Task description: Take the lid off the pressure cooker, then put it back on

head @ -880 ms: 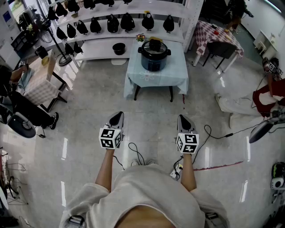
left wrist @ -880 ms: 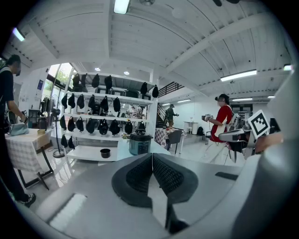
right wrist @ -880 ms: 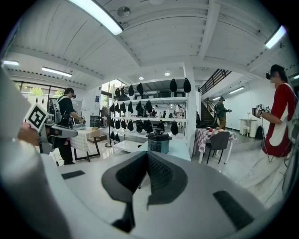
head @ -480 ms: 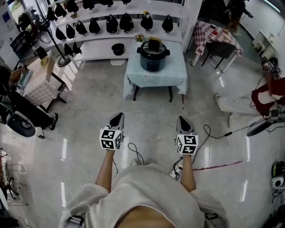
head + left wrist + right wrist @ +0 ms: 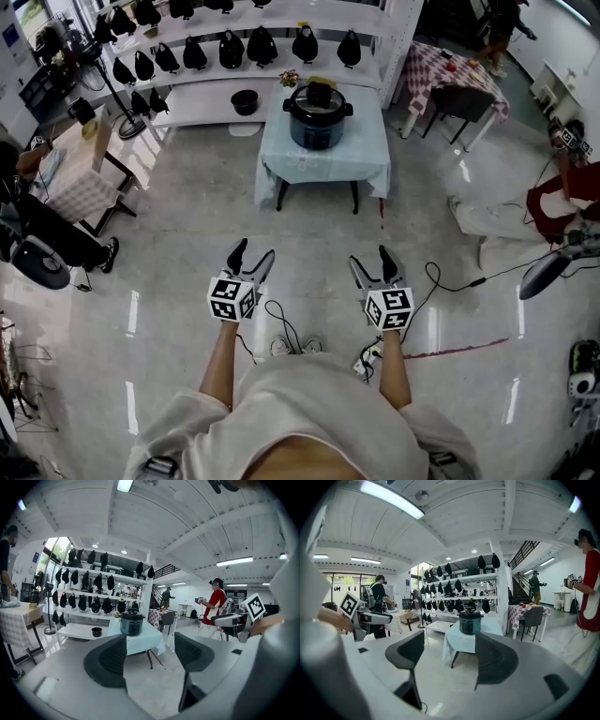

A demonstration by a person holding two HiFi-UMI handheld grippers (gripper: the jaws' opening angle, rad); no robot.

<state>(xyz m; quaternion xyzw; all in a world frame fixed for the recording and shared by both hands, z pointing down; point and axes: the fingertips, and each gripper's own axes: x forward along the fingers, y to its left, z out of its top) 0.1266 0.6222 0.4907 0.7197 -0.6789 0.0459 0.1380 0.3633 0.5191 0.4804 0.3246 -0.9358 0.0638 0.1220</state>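
A dark pressure cooker (image 5: 318, 116) with its black lid (image 5: 319, 95) on stands on a small table (image 5: 323, 157) covered in pale blue cloth, far ahead across the floor. It also shows small in the left gripper view as the cooker (image 5: 131, 623) and in the right gripper view as the cooker (image 5: 469, 621). My left gripper (image 5: 250, 258) and right gripper (image 5: 372, 262) hang side by side over bare floor, well short of the table. Both stand open with nothing between their jaws.
White shelves (image 5: 234, 28) with several black bags stand behind the table, and a black bowl (image 5: 245, 101) sits on a low shelf. A checked table (image 5: 79, 178) is at left, a chair (image 5: 465, 101) and another checked table at right. Cables (image 5: 281, 323) trail by my feet. A person in red (image 5: 587, 592) stands right.
Both grippers' jaws have spread from shut to wide open. The hands stay in about the same place over the floor.
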